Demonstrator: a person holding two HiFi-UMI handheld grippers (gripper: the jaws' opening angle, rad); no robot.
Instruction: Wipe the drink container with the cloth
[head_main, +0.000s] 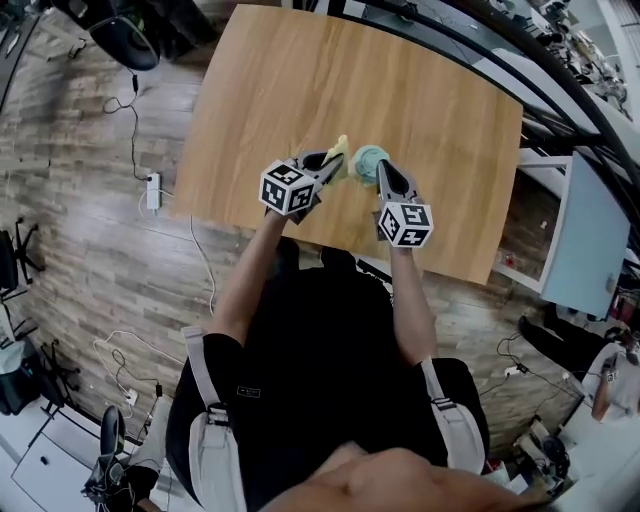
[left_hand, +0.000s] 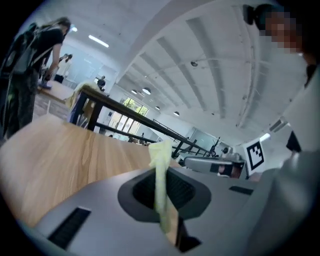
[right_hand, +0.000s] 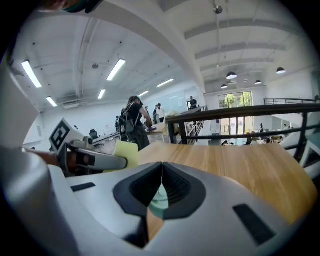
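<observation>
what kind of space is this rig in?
Probably an open-plan lab or workshop hall: strip lights on a high ceiling, a black railing beyond the wooden table, a power strip on the floor.

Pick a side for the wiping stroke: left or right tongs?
Left, probably. The left tongs pinch the yellow cloth, close beside the drink container. The right tongs are shut on that teal container, so they look best used to hold it steady.
</observation>
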